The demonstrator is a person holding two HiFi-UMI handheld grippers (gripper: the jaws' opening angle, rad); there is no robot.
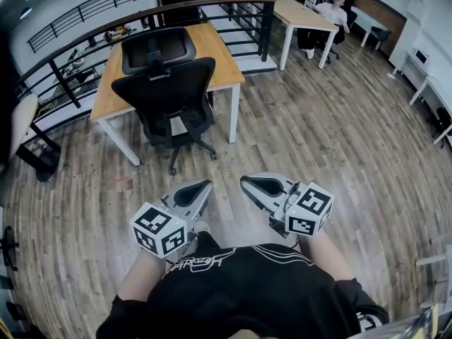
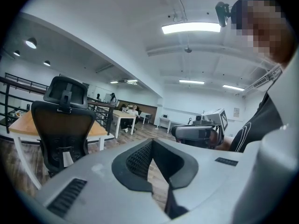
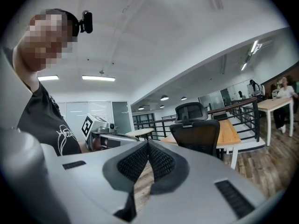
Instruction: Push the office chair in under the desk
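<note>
A black mesh office chair (image 1: 167, 94) with a headrest stands at the wooden desk (image 1: 219, 55) on white legs, its seat partly under the top and its back toward me. The chair also shows in the left gripper view (image 2: 63, 125) and in the right gripper view (image 3: 196, 132). My left gripper (image 1: 205, 185) and right gripper (image 1: 245, 183) hang side by side over the wood floor, well short of the chair's base, both shut with nothing between their jaws. Each gripper's camera sees the other gripper beside it.
A black railing (image 1: 141, 20) curves behind the desk. A second desk (image 1: 304, 16) with a seated person stands at the back right. More white tables line the right wall (image 1: 431, 90). A round table edge (image 1: 21, 122) is at the left.
</note>
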